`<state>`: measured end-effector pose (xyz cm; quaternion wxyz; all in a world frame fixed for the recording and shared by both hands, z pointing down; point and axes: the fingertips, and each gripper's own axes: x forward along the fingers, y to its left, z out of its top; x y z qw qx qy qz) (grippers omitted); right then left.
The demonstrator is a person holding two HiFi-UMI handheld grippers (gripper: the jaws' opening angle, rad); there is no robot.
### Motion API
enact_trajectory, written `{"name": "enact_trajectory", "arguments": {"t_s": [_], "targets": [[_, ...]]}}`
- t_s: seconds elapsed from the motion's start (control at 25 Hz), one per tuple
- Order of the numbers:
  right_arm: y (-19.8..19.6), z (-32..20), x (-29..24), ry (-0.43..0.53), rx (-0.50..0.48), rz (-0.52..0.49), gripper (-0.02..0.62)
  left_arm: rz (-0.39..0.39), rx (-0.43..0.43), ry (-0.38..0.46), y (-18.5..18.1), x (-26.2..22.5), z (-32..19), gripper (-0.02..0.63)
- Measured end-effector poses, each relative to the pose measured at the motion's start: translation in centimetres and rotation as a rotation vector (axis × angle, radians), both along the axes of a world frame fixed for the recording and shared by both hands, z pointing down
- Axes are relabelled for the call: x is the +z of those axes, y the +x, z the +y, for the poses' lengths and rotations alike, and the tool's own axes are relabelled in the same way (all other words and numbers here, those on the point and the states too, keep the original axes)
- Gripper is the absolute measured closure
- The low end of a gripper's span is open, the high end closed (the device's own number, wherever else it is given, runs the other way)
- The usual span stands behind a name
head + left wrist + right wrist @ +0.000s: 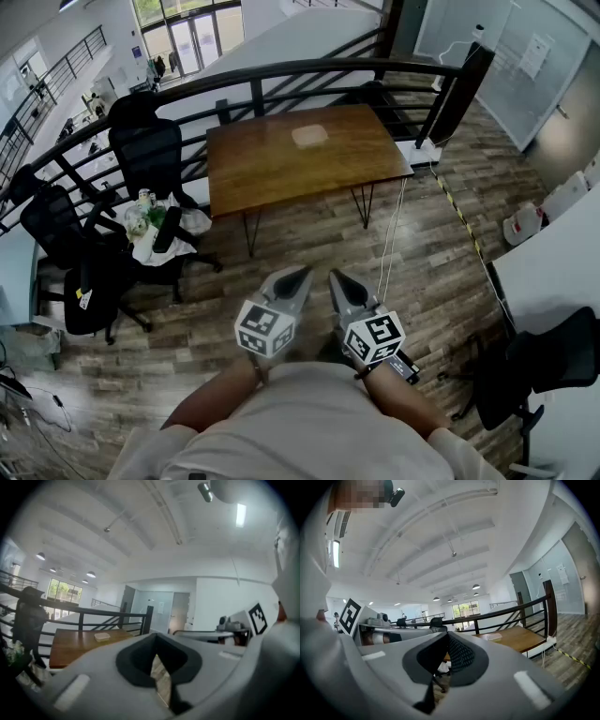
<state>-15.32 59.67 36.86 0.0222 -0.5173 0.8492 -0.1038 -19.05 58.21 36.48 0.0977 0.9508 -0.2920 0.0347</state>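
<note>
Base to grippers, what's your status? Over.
Left gripper, right gripper shut, empty. Pale square pad on brown wooden table, untouched. Black office chairs left of table.

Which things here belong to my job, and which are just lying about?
Job: left gripper, right gripper, both shut, empty; probably the wooden table and pale box ahead.
Lying about: office chair, cluttered chair, white cable, railing.

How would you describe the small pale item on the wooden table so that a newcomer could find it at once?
Find the curved black railing; the brown wooden table with thin black legs stands just in front of it. On its far half, near the middle, lies a small, flat, pale square thing, the only item on that bare wood.
</note>
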Motion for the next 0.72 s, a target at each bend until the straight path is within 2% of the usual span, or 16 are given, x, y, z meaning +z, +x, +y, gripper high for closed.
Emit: {"name": "enact_trajectory", "arguments": {"t_s": [0.48,0.72], "targets": [[1.6,-0.9,0.6,-0.007,-0.005,-0.003,0.591,0.012,0.003,-0.02,1.8,0.7,-1.1,0.603],[4.1,-2.7,1.1,-0.01,0.017,-0.003,0.591,0.016,0.009,-0.032,4.0,1.5,-2.8,0.603]]}}
